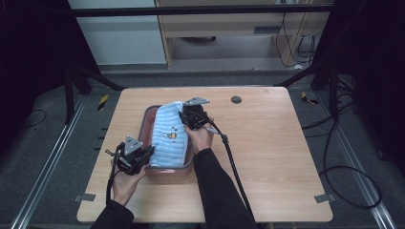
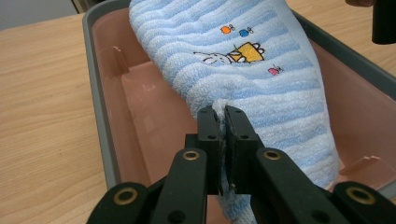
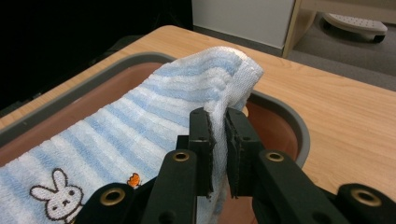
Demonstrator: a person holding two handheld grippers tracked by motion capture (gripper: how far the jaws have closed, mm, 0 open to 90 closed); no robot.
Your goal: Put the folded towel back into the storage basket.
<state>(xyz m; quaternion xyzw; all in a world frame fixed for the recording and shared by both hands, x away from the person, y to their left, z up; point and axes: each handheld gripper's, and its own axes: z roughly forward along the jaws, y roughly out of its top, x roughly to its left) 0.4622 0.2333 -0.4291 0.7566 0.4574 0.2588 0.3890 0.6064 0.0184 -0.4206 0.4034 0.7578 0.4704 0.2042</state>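
Observation:
A blue-and-white striped towel (image 1: 168,136) with a small rabbit picture (image 2: 233,52) is stretched over a pink tub (image 1: 149,117) with a grey rim on the wooden table. My left gripper (image 1: 143,157) is shut on the towel's near edge (image 2: 221,112) at the tub's front left. My right gripper (image 1: 188,118) is shut on the far edge of the towel (image 3: 219,114) at the tub's back right. The towel (image 3: 140,116) hangs taut between the two, above the tub's floor (image 2: 149,112).
The wooden table (image 1: 267,143) lies bare to the right of the tub. A small dark disc (image 1: 236,99) sits near the table's far edge. A black cable (image 1: 231,162) trails from the right gripper toward the front edge.

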